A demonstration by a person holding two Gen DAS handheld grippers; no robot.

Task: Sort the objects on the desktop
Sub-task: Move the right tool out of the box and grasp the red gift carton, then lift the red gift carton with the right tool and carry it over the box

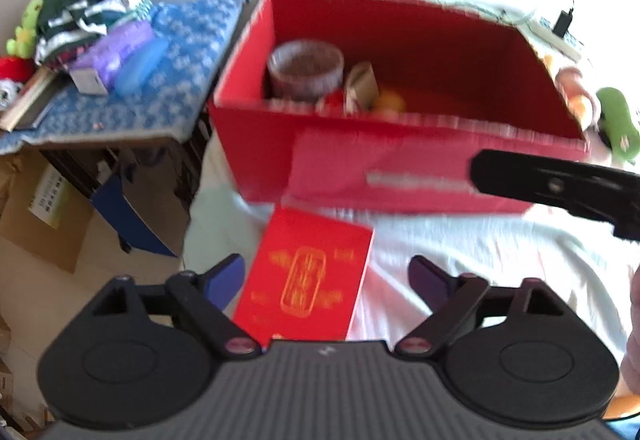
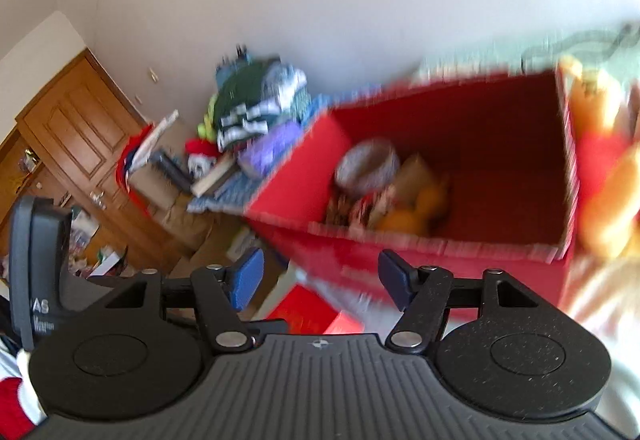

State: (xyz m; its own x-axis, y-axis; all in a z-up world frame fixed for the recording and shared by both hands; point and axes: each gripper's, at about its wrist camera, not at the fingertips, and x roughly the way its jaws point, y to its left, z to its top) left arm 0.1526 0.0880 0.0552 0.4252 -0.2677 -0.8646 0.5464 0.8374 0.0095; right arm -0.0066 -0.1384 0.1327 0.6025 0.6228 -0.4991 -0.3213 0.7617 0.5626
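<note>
The left tool (image 1: 326, 282) stands spread wide and grips nothing, angled steeply down over a flat red booklet (image 1: 306, 282) with gold printing, which lies on the pale cloth of the counter (image 1: 480, 260) just in front of the big red box (image 1: 400, 168). The booklet sits between the two blue pads, closer to the left one, with its long axis running from near to far and leaning a little to the right, so the jaws already straddle its short width. The right tool (image 2: 320, 282) is also spread and empty, tilted less steeply and aimed toward the box's open top, where a round tin (image 1: 306, 66) and small items lie. Judging from this, the left hand is nearer the booklet.
</note>
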